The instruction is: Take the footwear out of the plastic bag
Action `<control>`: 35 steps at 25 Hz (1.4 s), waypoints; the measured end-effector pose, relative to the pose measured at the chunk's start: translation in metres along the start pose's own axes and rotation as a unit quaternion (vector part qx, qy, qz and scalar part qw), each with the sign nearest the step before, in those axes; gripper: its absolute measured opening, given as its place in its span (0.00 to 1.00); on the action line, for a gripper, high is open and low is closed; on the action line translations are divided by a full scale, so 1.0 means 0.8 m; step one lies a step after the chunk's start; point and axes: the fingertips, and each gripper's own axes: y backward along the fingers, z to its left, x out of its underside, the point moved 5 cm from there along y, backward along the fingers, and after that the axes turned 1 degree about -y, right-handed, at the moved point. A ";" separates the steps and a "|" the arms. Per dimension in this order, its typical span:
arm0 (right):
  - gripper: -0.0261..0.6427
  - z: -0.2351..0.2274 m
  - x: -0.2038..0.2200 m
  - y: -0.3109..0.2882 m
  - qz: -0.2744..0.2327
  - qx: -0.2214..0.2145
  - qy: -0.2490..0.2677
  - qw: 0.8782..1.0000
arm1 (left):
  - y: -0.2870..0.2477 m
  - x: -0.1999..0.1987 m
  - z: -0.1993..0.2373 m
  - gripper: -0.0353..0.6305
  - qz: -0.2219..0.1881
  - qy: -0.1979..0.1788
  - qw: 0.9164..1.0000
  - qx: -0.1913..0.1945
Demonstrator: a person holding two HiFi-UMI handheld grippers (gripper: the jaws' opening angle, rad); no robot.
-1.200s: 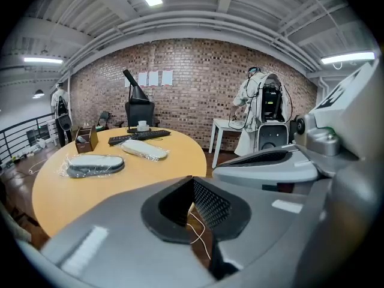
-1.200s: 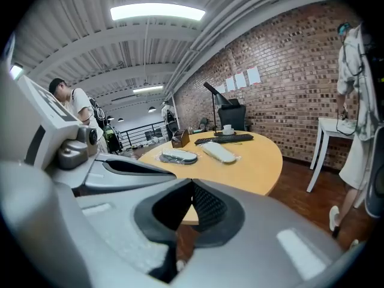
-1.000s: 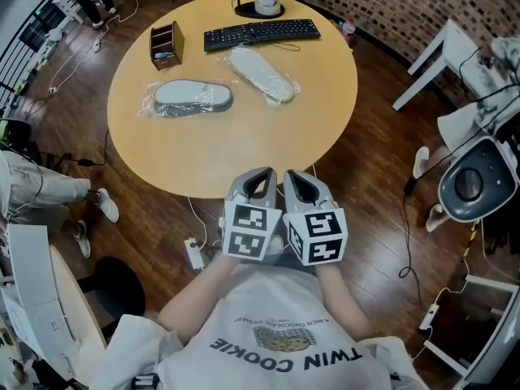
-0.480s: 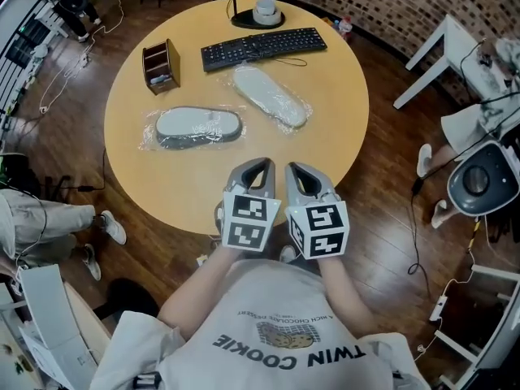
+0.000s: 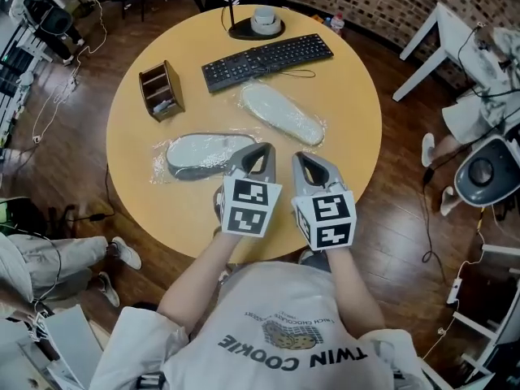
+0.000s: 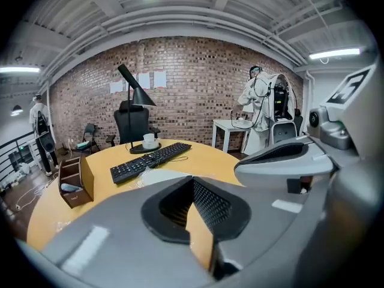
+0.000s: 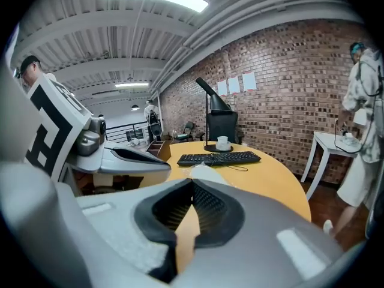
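Both the left gripper (image 5: 262,151) and right gripper (image 5: 302,159) are closed and empty over the table (image 5: 349,136). Just beyond the left one lies a bagged slipper (image 5: 203,151), with a second slipper (image 5: 283,114) near the keyboard (image 5: 268,59). They look light and soft; the slippery bag (image 5: 160,164) seems best held by its loose edge.

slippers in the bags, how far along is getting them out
Done: nothing; the grey slipper and the white slipper both lie in their plastic bags on the table. In hand: nothing; the left gripper and right gripper are shut and empty over the near side. To do: open each bag and pull the slipper out.
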 end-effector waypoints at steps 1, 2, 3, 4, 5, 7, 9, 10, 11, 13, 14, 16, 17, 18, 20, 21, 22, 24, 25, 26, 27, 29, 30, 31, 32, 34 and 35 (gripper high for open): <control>0.04 0.001 -0.004 -0.007 -0.001 0.004 -0.002 1.000 | -0.004 -0.001 0.010 0.06 0.000 -0.003 1.000 0.001; 0.04 0.001 -0.007 -0.014 -0.001 0.007 -0.005 1.000 | -0.009 -0.002 0.020 0.06 -0.001 -0.006 1.000 0.002; 0.04 0.001 -0.010 -0.019 -0.001 0.009 -0.007 1.000 | -0.013 -0.003 0.030 0.06 -0.003 -0.009 1.000 0.003; 0.04 0.002 -0.011 -0.025 0.000 0.010 -0.009 1.000 | -0.017 -0.003 0.039 0.06 -0.004 -0.014 1.000 0.003; 0.04 0.002 -0.012 -0.029 0.000 0.011 -0.010 1.000 | -0.022 -0.002 0.048 0.06 -0.005 -0.019 1.000 0.002; 0.04 0.002 -0.012 -0.038 0.001 0.013 -0.015 1.000 | -0.034 -0.004 0.066 0.06 -0.008 -0.028 1.000 0.001; 0.04 -0.001 -0.013 -0.046 0.003 0.016 -0.020 1.000 | -0.046 -0.008 0.081 0.06 -0.011 -0.035 0.999 0.002; 0.04 -0.002 -0.014 -0.050 0.005 0.016 -0.022 1.000 | -0.053 -0.010 0.089 0.06 -0.012 -0.038 0.999 0.002; 0.04 -0.003 -0.014 -0.055 0.007 0.015 -0.023 1.000 | -0.059 -0.012 0.096 0.06 -0.011 -0.041 0.999 0.002; 0.04 -0.007 -0.013 -0.066 0.010 0.015 -0.025 1.000 | -0.072 -0.012 0.110 0.06 -0.008 -0.047 0.999 0.002; 0.04 -0.009 -0.012 -0.071 0.011 0.016 -0.026 0.999 | -0.079 -0.012 0.115 0.06 -0.005 -0.049 0.999 0.003; 0.04 -0.015 -0.011 -0.080 0.011 0.015 -0.033 0.999 | -0.092 -0.009 0.125 0.06 0.003 -0.053 0.999 0.008; 0.04 -0.019 -0.011 -0.084 0.012 0.014 -0.038 0.999 | -0.099 -0.007 0.129 0.06 0.008 -0.056 0.998 0.010; 0.04 -0.023 -0.010 -0.088 0.013 0.015 -0.043 0.999 | -0.107 -0.005 0.134 0.06 0.011 -0.058 0.998 0.011; 0.04 -0.035 -0.009 -0.096 0.013 0.018 -0.053 0.998 | -0.123 -0.002 0.144 0.06 0.016 -0.063 0.998 0.011; 0.04 -0.041 -0.007 -0.099 0.013 0.020 -0.058 0.998 | -0.132 0.001 0.149 0.06 0.020 -0.064 0.998 0.011; 0.04 -0.047 -0.005 -0.101 0.012 0.022 -0.063 0.998 | -0.140 0.005 0.154 0.06 0.027 -0.065 0.997 0.010; 0.04 -0.057 0.001 -0.105 0.010 0.025 -0.075 0.997 | -0.156 0.015 0.164 0.06 0.043 -0.068 0.997 0.009; 0.04 -0.061 0.005 -0.106 0.009 0.027 -0.082 0.996 | -0.163 0.020 0.168 0.06 0.050 -0.070 0.996 0.009; 0.04 -0.064 0.010 -0.107 0.010 0.027 -0.087 0.996 | -0.170 0.025 0.173 0.06 0.056 -0.071 0.996 0.009; 0.04 -0.068 0.015 -0.109 0.013 0.027 -0.092 0.995 | -0.176 0.029 0.176 0.06 0.061 -0.073 0.995 0.009; 0.04 -0.075 0.025 -0.114 0.021 0.026 -0.101 0.994 | -0.189 0.035 0.184 0.06 0.069 -0.079 0.994 0.006; 0.04 -0.080 0.029 -0.117 0.026 0.026 -0.106 0.994 | -0.196 0.038 0.188 0.06 0.073 -0.083 0.994 0.004; 0.04 -0.086 0.034 -0.119 0.030 0.027 -0.112 0.993 | -0.202 0.040 0.192 0.06 0.078 -0.086 0.993 0.002; 0.04 -0.091 0.039 -0.119 0.034 0.029 -0.119 0.992 | -0.208 0.042 0.195 0.06 0.082 -0.089 0.993 0.000; 0.04 -0.101 0.052 -0.118 0.042 0.033 -0.136 0.989 | -0.216 0.049 0.201 0.06 0.091 -0.095 0.991 -0.002; 0.04 -0.105 0.059 -0.117 0.045 0.036 -0.145 0.988 | -0.219 0.052 0.204 0.06 0.096 -0.100 0.990 -0.002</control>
